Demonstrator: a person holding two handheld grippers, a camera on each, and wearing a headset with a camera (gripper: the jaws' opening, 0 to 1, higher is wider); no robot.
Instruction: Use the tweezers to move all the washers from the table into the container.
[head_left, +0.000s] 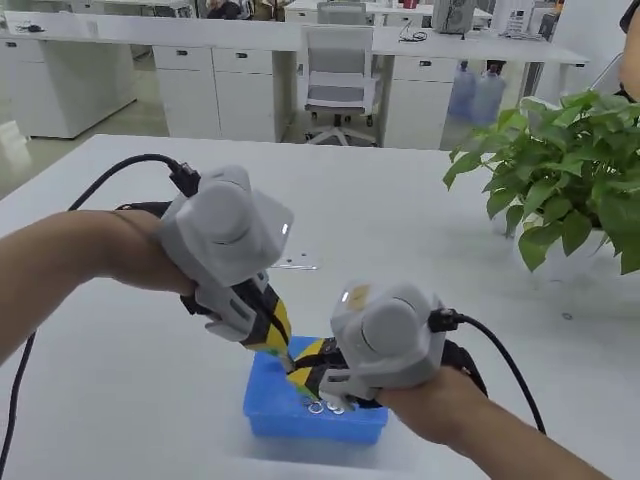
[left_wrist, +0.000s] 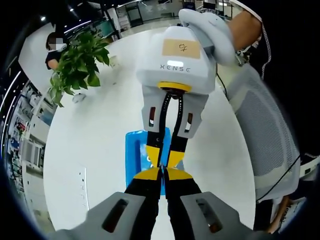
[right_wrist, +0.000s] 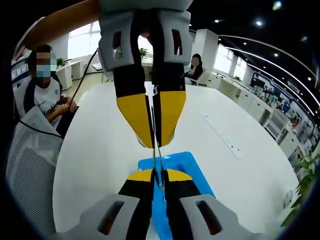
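Note:
A blue container sits near the table's front edge with several metal washers inside it. Both grippers meet nose to nose just above it. My left gripper reaches down from the left, and my right gripper comes in from the right. In the right gripper view, thin metal tweezers run from the left gripper's yellow jaws down into my right gripper, and both pairs of jaws are closed on them over the container. The left gripper view has my left gripper shut, facing the right gripper above the container.
A potted plant stands at the table's right side. A thin clear strip lies flat on the white table behind the grippers. Cables trail from both grippers. An office chair and desks stand beyond the far edge. A person sits nearby.

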